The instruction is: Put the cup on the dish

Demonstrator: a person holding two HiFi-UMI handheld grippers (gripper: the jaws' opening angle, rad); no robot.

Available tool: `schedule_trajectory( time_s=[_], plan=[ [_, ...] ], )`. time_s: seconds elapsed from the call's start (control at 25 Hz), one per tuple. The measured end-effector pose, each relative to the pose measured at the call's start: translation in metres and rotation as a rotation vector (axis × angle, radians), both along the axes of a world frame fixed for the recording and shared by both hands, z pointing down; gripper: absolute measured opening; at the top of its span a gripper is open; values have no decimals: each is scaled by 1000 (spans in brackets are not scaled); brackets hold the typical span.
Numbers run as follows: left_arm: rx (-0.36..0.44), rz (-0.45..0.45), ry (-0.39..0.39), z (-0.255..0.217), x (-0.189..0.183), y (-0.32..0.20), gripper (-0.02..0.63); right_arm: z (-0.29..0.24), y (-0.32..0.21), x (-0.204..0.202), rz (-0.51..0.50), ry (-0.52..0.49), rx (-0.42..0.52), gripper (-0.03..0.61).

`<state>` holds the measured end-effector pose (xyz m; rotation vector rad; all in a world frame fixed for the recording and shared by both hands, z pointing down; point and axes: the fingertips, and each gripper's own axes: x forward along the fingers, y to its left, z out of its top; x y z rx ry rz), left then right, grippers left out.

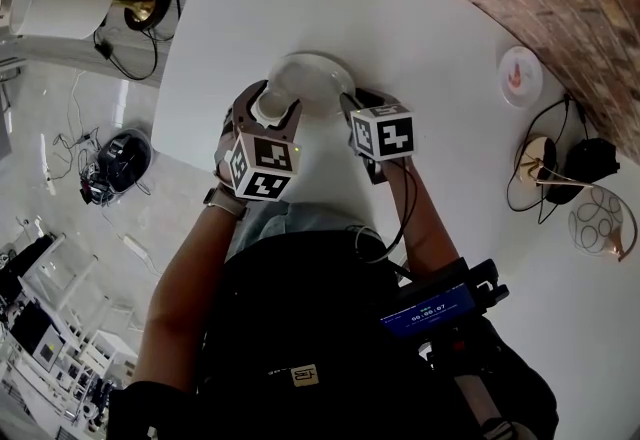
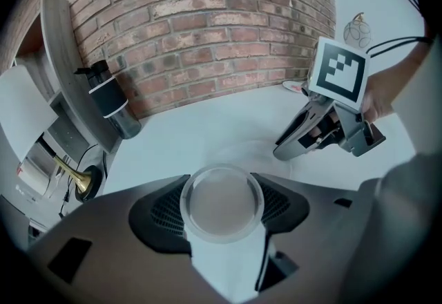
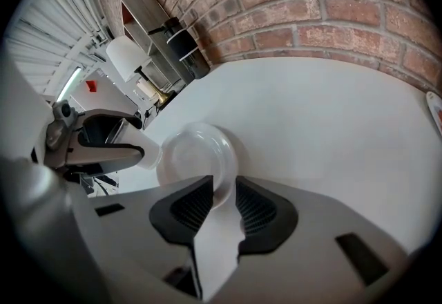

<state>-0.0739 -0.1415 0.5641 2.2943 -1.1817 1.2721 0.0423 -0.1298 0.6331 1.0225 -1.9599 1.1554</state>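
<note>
A clear plastic cup [image 2: 221, 202] sits between my left gripper's jaws, seen mouth-on; my left gripper [image 2: 222, 207] is shut on it. In the head view the cup [image 1: 270, 109] hangs at the near left rim of the white dish [image 1: 318, 76], held by my left gripper [image 1: 273, 100]. My right gripper [image 3: 219, 193] is shut on the near rim of the dish [image 3: 193, 154], and the cup [image 3: 148, 155] shows at the dish's left edge. In the head view my right gripper [image 1: 352, 103] is at the dish's right side. Whether the cup touches the dish, I cannot tell.
A small white plate with a red mark [image 1: 520, 76] lies at the table's far right. Cables and a patterned round ornament [image 1: 600, 222] lie to the right. A black bottle [image 2: 110, 99] stands by the brick wall. The white table's edge [image 1: 170, 78] runs close on the left.
</note>
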Motion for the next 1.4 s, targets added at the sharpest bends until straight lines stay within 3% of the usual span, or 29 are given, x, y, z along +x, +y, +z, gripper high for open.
schedule_trajectory(
  time_s=[1.4],
  plan=[
    [53, 63, 52, 17, 30, -33, 273, -2, -6, -1, -27, 1, 3, 103]
  ],
)
